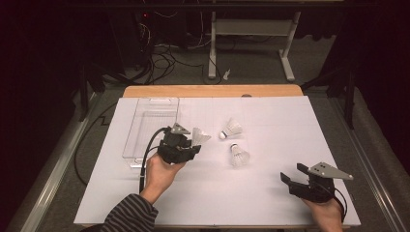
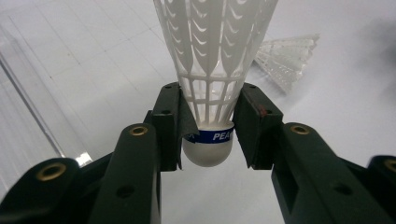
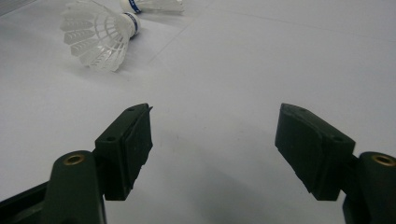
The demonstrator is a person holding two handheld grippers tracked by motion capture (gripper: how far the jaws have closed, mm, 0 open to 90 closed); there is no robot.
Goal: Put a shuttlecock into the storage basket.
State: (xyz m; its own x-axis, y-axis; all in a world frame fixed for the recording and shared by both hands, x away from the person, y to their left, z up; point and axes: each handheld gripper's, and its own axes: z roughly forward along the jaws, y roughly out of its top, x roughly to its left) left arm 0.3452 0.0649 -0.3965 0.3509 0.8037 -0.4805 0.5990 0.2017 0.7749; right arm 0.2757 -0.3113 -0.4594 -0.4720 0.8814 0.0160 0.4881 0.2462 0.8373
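The left gripper [image 2: 208, 123] has its fingers clamped on a white shuttlecock [image 2: 210, 70] just above its cork base, held off the counter [image 1: 270, 193] beside the clear plastic tray [image 1: 152, 128]. The grip bears on the springy skirt, so I judge the shuttlecock could slip or tilt if jolted. The tray's near wall is close; open room lies to the right. The right gripper [image 3: 212, 149] rests with fingers apart, well clear of two loose shuttlecocks [image 1: 239, 155].

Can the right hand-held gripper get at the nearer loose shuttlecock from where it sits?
Probably yes. The right hand-held gripper is open and empty, and only bare white table cover lies between it and the nearer shuttlecock, which lies on its side. The left hand-held gripper, holding another shuttlecock, is off to the side.
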